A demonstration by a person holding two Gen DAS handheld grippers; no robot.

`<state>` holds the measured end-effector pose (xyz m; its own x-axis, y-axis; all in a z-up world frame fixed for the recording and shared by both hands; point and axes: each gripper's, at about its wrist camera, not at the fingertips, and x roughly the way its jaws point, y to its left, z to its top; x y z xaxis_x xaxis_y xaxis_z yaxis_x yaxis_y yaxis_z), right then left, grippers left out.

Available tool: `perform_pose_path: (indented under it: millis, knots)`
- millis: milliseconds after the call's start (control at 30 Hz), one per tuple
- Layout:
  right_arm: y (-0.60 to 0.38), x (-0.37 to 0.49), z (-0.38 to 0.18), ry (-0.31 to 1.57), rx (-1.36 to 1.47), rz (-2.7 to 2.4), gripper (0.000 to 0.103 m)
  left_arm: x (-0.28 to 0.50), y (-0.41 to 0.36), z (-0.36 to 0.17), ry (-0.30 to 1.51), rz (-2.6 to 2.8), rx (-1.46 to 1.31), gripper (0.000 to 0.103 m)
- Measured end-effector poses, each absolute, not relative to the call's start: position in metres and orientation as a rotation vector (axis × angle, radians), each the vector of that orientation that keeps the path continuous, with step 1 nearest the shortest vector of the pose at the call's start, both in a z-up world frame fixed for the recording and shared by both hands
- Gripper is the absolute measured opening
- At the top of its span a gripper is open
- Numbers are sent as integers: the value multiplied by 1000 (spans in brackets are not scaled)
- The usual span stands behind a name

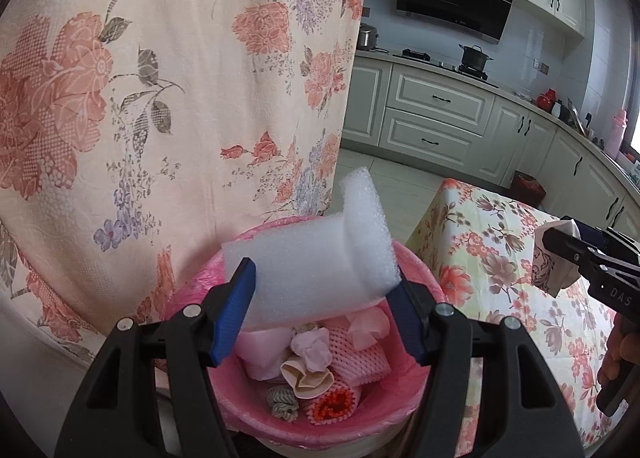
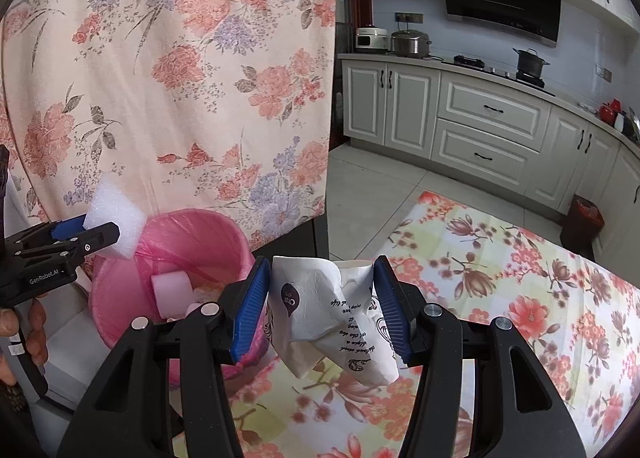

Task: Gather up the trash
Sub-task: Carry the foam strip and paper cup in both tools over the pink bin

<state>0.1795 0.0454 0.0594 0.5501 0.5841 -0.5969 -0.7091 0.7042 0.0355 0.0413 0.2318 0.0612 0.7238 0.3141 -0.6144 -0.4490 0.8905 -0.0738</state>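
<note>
The left gripper [image 1: 320, 318] clamps one curled white foam sheet [image 1: 316, 266] directly above one pink-lined round plastic bin [image 1: 416, 386]. The right gripper [image 2: 318, 310] pinches one crumpled printed white paper cup [image 2: 336, 322] over the floral tablecloth [image 2: 520, 298], beside the bin. Best release foam first, centred; then swing the cup over.

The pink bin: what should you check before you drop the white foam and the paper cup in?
1. Left gripper holds bent white foam piece: ok.
2. Foam over pink-lined plastic bin: ok.
3. Right gripper holds crumpled white printed paper cup: ok.
4. Cup over bin: not ok, it hangs above the floral tablecloth.
5. Room left in bin: ok, trash sits below the rim.
</note>
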Motion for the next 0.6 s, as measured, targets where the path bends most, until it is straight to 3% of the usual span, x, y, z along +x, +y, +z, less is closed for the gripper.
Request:
perform_pose_path:
  millis: [600]
  knots:
    - [125, 167, 56, 656, -243, 890, 51, 31, 253, 57, 637, 458, -223, 64]
